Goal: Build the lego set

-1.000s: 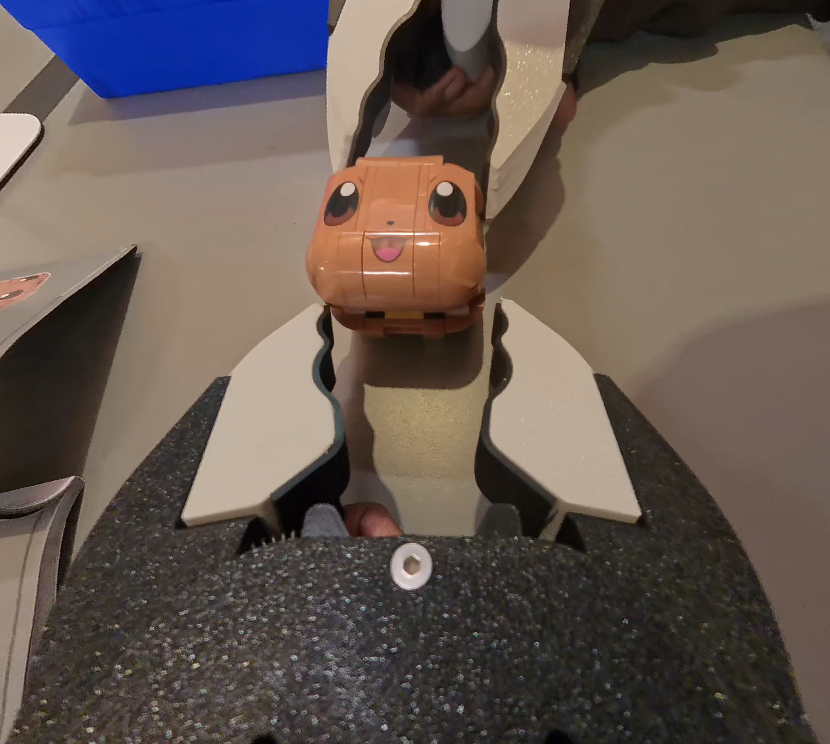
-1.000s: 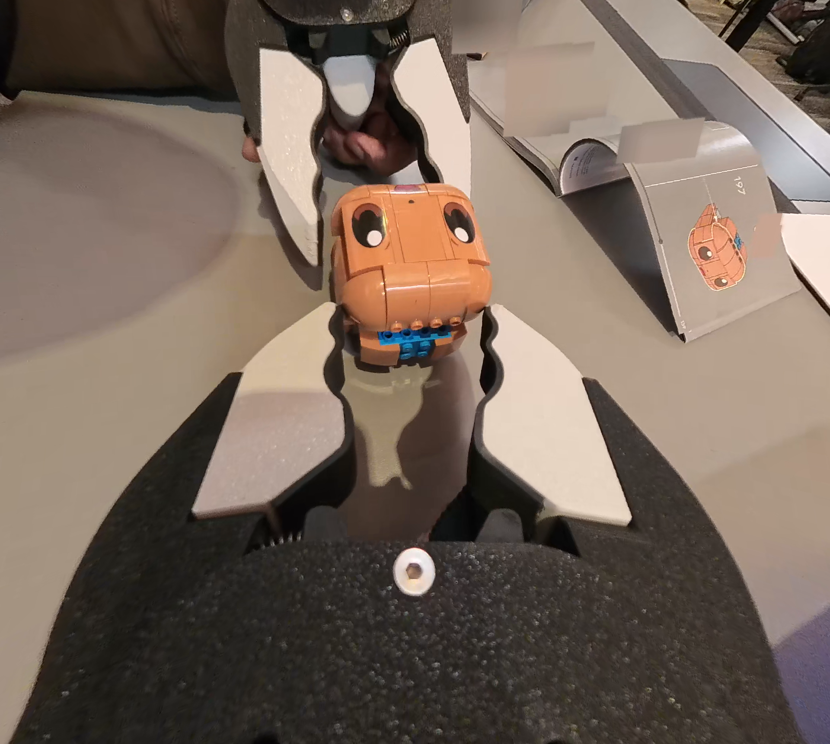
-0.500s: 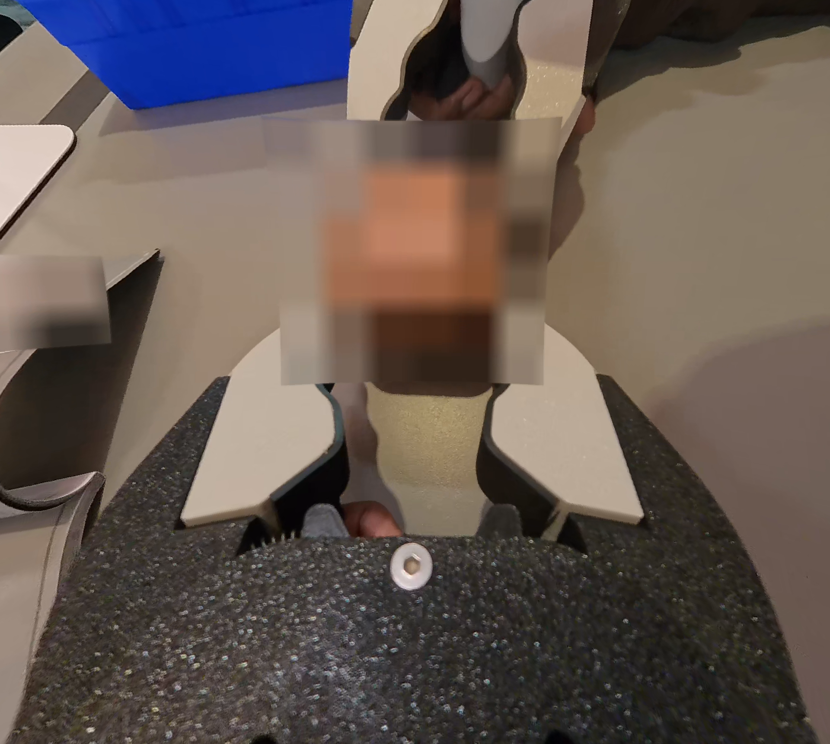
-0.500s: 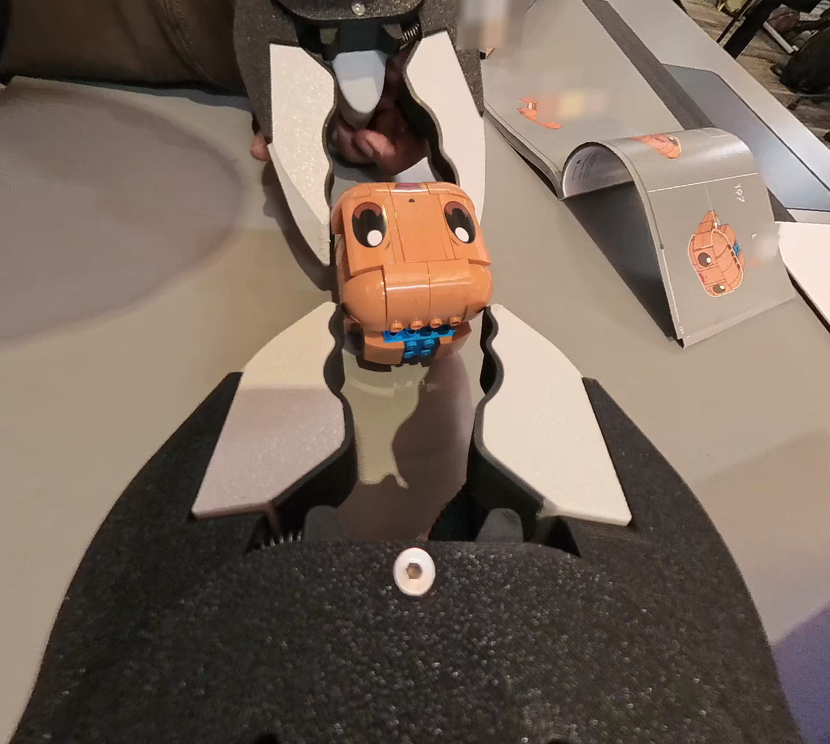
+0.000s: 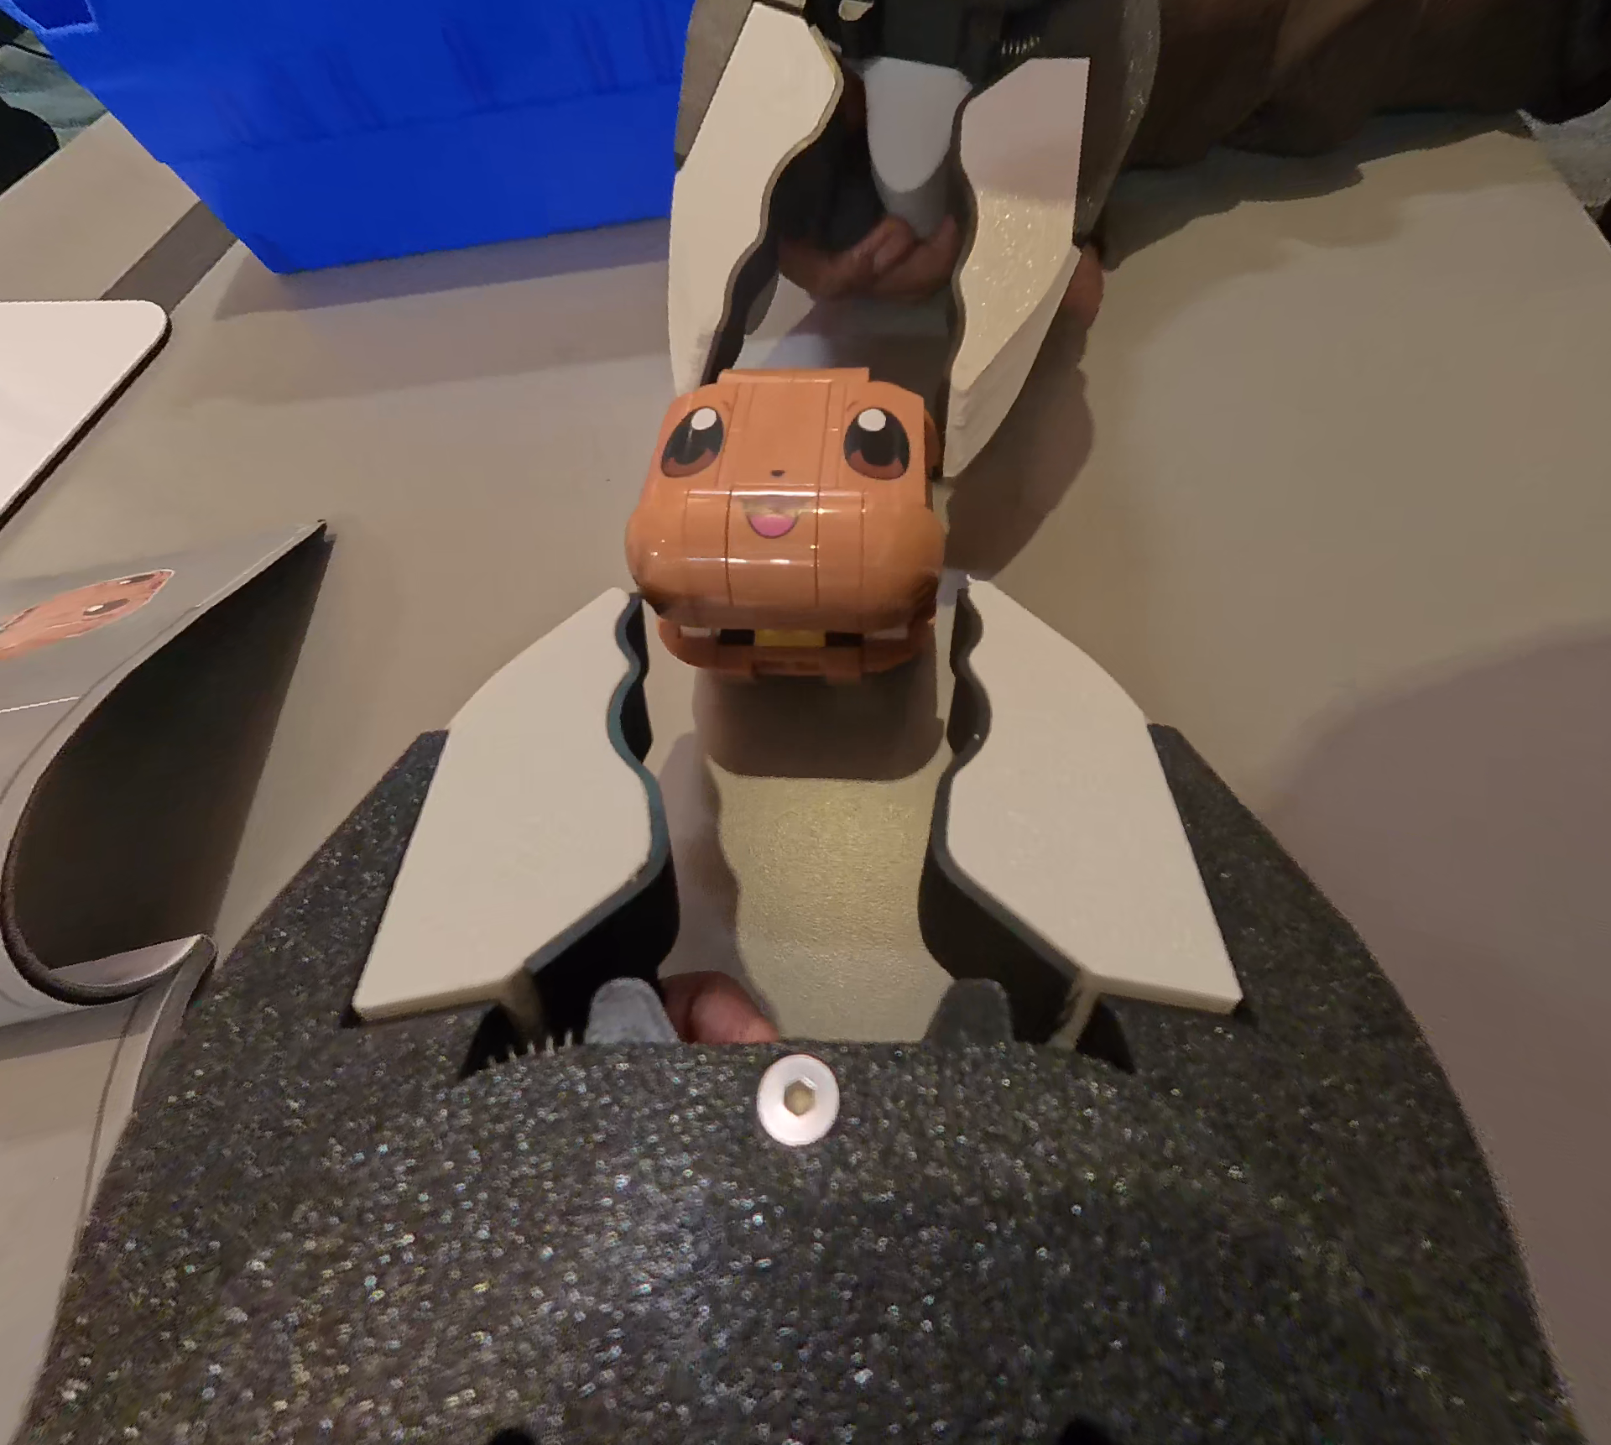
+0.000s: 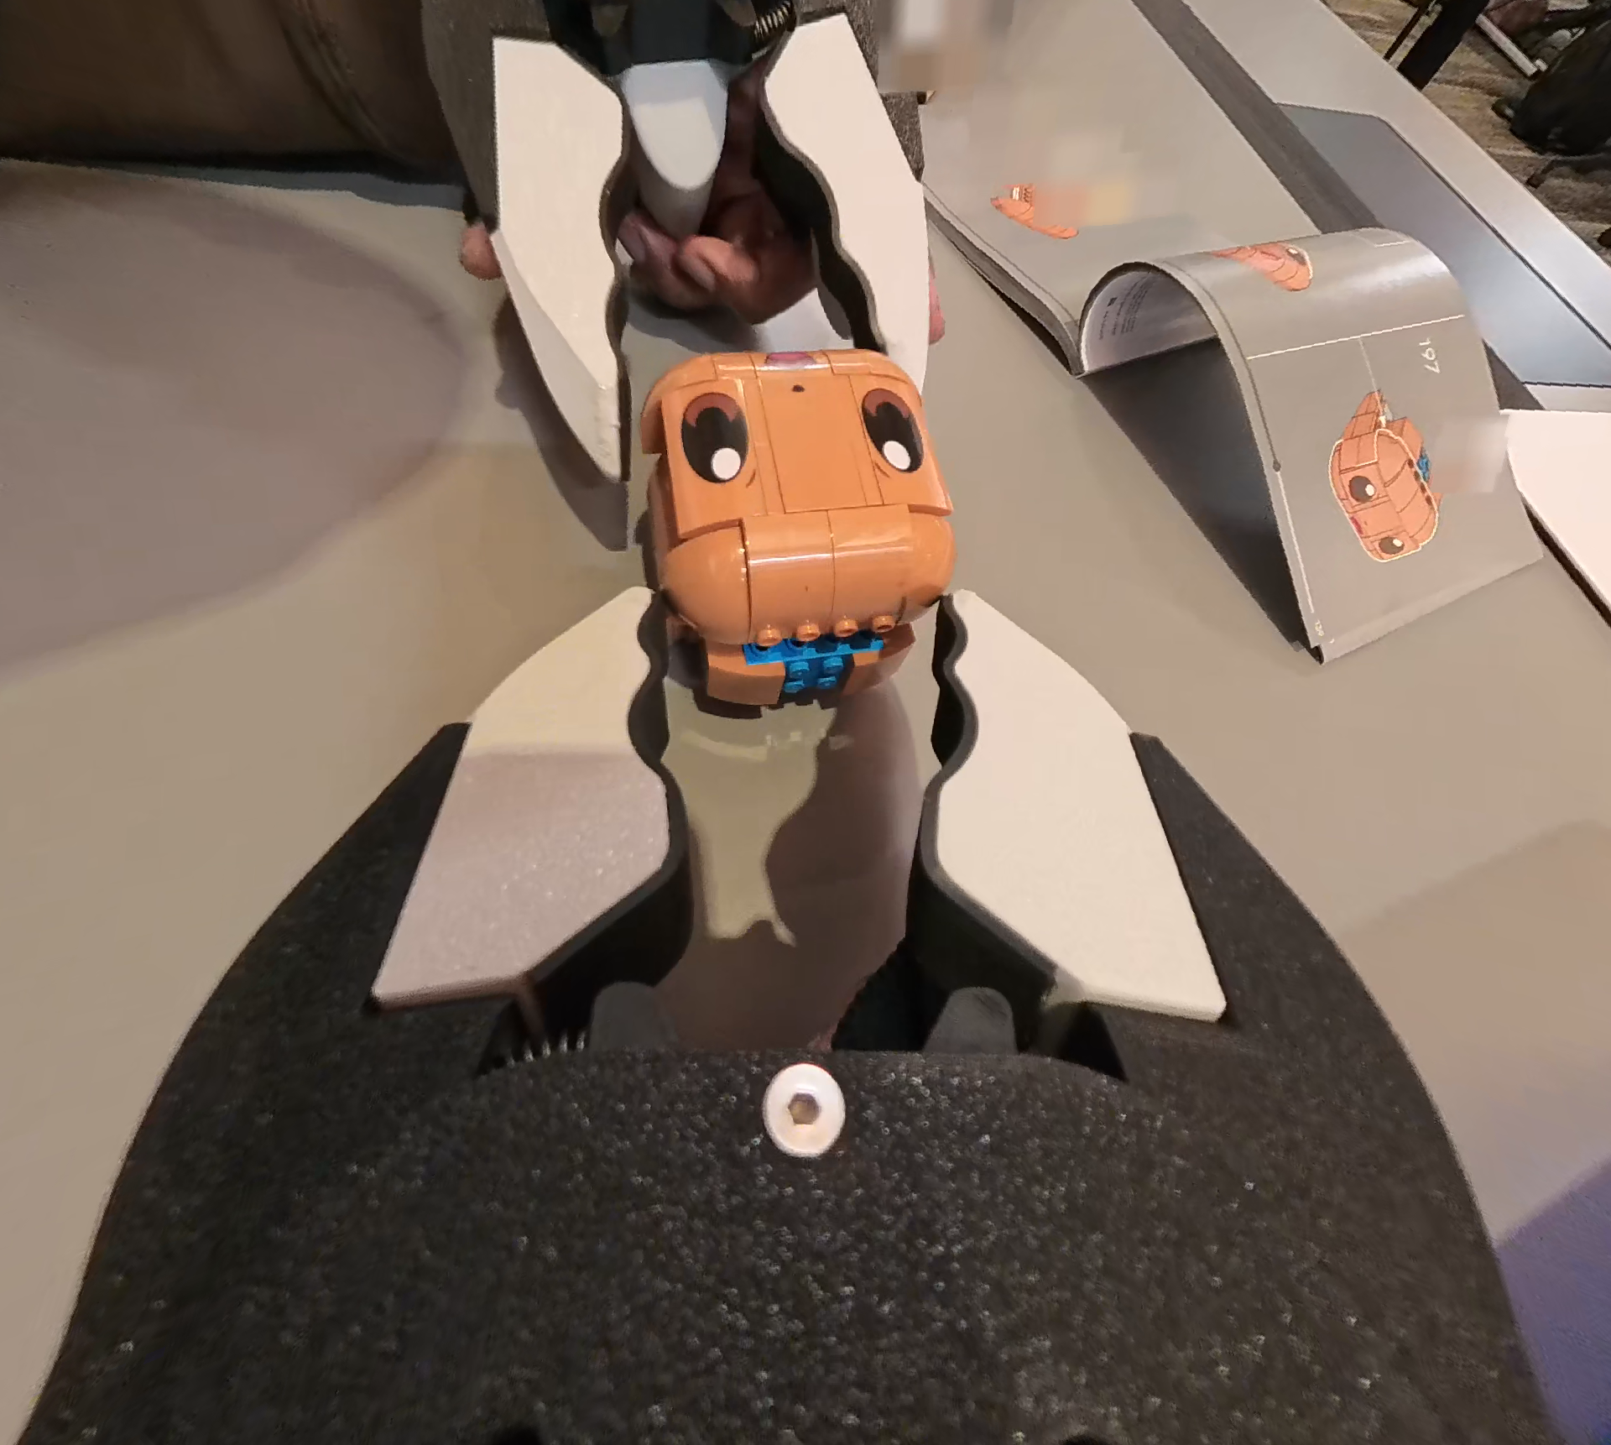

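Two grey-fingered foam grippers, left [image 5: 789,601] and right [image 6: 795,601], each clenched on the tan brick-built creature head [image 5: 785,523] above the grey table [image 5: 1308,531], should hold it level and squeeze evenly.

Count by kind:
- Lego head [image 5: 785,523], brown, two eyes: one, centre.
- Grippers: two. Left gripper [image 5: 795,601] at 6 o'clock, right gripper [image 5: 815,392] at 12, in the left wrist view.
- Blue bins [image 5: 392,69]: at least two, 10 o'clock.
- Open instruction booklet [image 6: 1360,392]: one, 2 o'clock in the right wrist view.
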